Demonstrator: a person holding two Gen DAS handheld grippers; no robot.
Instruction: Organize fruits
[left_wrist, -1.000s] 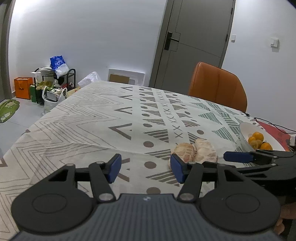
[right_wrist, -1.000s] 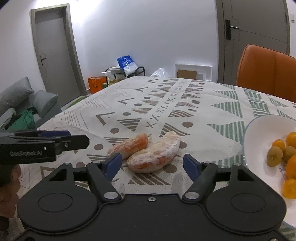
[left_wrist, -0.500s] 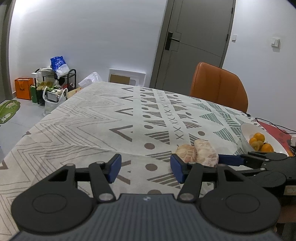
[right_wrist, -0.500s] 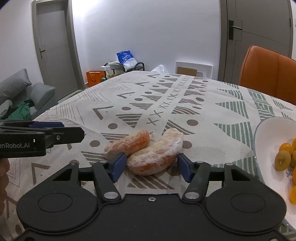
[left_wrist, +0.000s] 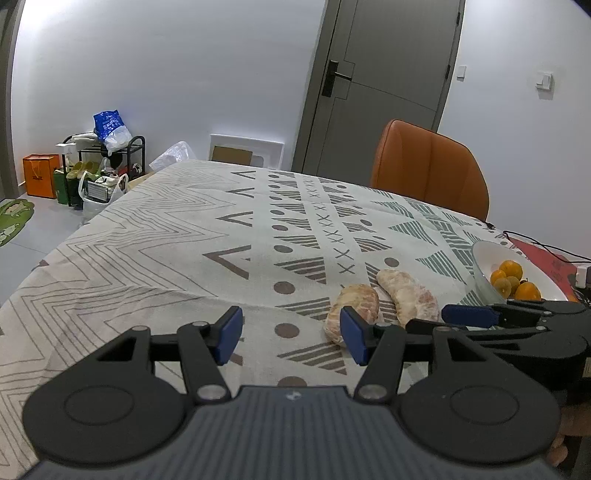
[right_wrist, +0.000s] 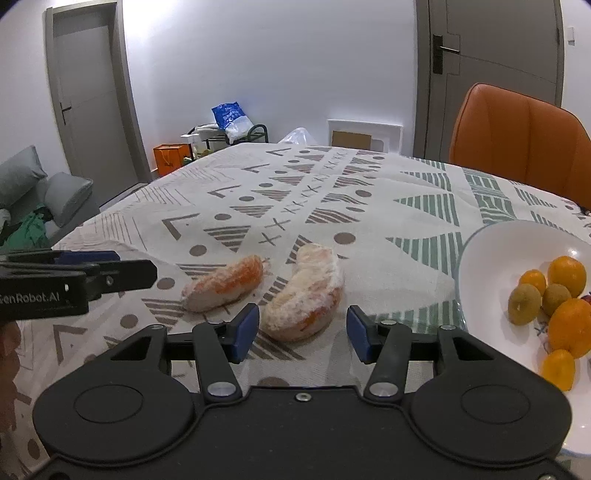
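Fruit pieces: one (left_wrist: 352, 308) lies on the tablecloth (left_wrist: 155, 251) beyond the left gripper (left_wrist: 291, 334), whose jaws gape, holding nothing. The right gripper (right_wrist: 301, 332) has just been closing around the other piece (right_wrist: 303, 301), with gaps at both pads, beside the bowl (right_wrist: 491, 243).

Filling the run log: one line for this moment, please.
right gripper: jaws closing around near peeled segment, not gripped | left gripper: open | bowl: oranges

White walls (left_wrist: 184, 74) enclosed the room, with a grey door (left_wrist: 384, 85) behind an orange chair (left_wrist: 428, 166) drawn up to the surface (left_wrist: 184, 240), which wore a patterned cloth. A low black rack (left_wrist: 107, 155) and an orange bag (left_wrist: 40, 175) stood on the pale floor (left_wrist: 26, 251). A second grey door (right_wrist: 96, 103) and a grey sofa (right_wrist: 55, 199) showed at the left.
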